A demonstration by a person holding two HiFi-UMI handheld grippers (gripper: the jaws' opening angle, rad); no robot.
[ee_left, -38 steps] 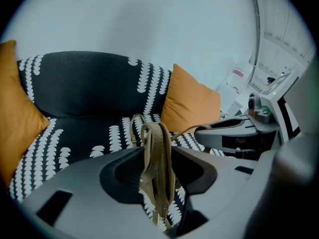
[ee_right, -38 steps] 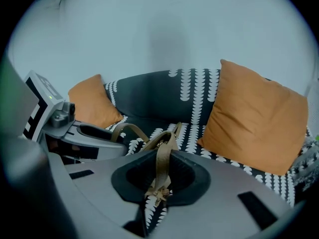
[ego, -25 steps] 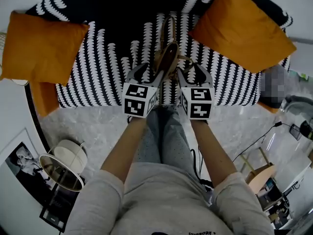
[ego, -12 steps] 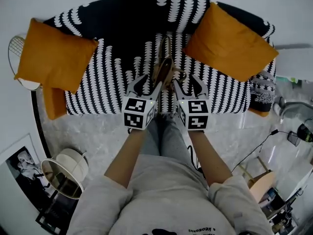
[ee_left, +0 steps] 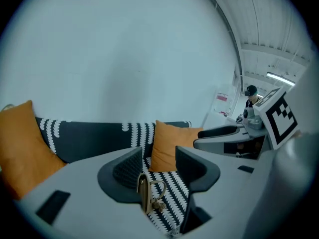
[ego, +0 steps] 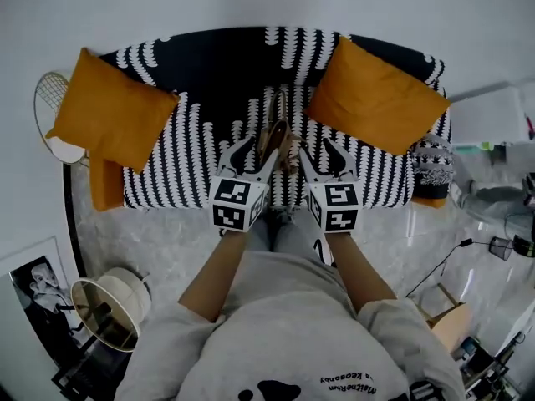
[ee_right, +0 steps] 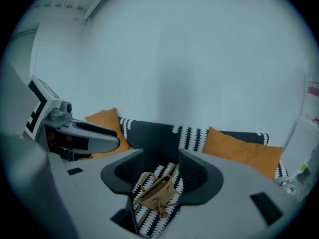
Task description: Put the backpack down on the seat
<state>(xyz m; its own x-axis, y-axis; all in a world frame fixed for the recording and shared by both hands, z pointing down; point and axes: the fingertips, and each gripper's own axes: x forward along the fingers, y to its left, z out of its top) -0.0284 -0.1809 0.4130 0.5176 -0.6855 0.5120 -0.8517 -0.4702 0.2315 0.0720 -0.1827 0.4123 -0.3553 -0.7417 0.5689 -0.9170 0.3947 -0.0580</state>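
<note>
- The left hand-held gripper (ee_left: 158,164) is seen with its jaws spread wide. Nothing is pinched, and the bag is only viewed through the gap.
- The right hand-held gripper (ee_right: 162,171) is likewise held spread and empty, just beside the left one. Both are pointed at the sofa.
- The backpack (ee_right: 157,193), small and tan, is found on the middle of the seat (ego: 180,170), just beyond the jaw tips and between the two grippers. It is tilted, its top handle (ee_right: 144,177) is raised, and a strap (ego: 279,107) is trailed toward the backrest.
- With the bag on the seat and neither gripper closed on it, the task is judged as good as done.
- The bag is judged light and soft-sided, likely to slump or tip rather than stand firm. Its smooth body could be slipped off, so the handle loop or the strap is judged the better place to be gripped.
- The seat is covered in black-and-white patterned fabric and is judged yielding, so a lean is to be expected.
- The left orange cushion (ego: 113,119) and the right orange cushion (ego: 376,98) are propped at either end, well apart from the bag.
- A bare pale wall (ego: 251,2) is seen behind the sofa and a grey marbled floor (ego: 167,236) in front of it.
- A lamp (ego: 117,274) and a framed picture (ego: 33,286) are placed at the person's left, and a cable (ego: 439,261) is laid at the right.
</note>
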